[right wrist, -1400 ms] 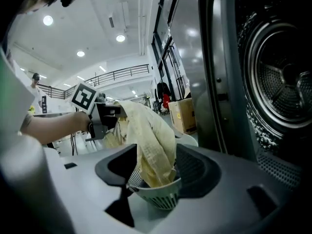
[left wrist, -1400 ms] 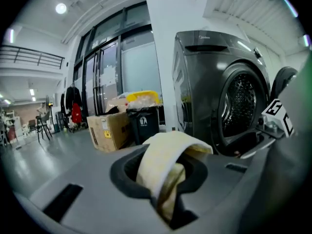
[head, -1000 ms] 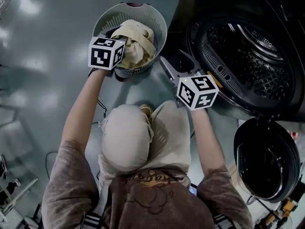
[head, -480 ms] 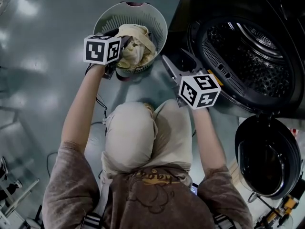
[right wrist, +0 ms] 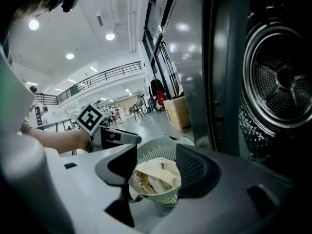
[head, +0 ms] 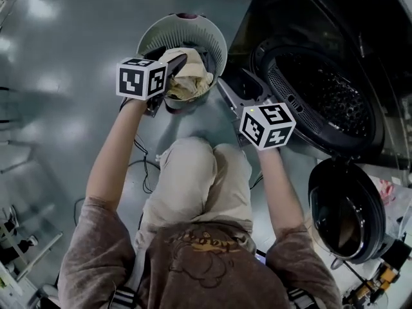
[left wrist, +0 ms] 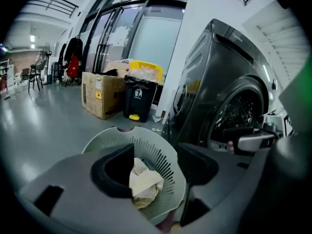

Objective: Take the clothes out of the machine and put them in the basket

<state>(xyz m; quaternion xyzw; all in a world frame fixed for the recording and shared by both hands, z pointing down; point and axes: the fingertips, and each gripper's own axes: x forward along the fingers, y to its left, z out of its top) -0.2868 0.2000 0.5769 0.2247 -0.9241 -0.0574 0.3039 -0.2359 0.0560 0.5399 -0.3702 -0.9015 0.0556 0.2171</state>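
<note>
Cream clothes (head: pixel 188 79) lie in the pale round basket (head: pixel 168 33) on the floor. My left gripper (head: pixel 170 79) hovers over the basket's near rim. Its jaws are opening, with nothing between them. In the left gripper view the gripper (left wrist: pixel 155 167) frames the basket (left wrist: pixel 161 152) and the clothes (left wrist: pixel 145 182) lying below. My right gripper (head: pixel 241 89) is open and holds nothing, between the basket and the machine's drum (head: pixel 322 92). In the right gripper view the gripper (right wrist: pixel 156 172) looks at the basket (right wrist: pixel 165 145), the clothes (right wrist: pixel 155 175) and the left gripper (right wrist: pixel 117 136).
The machine's round door (head: pixel 344 211) hangs open at the right, near my right arm. A cardboard box (left wrist: pixel 100 94) and a black bin (left wrist: pixel 139 99) stand beyond the basket. Cables (head: pixel 141 153) trail on the grey floor by the person's knees.
The left gripper has let go of the cream clothes and risen off them, its jaws wider apart. Both hands have lifted, and the basket looks smaller and farther below.
</note>
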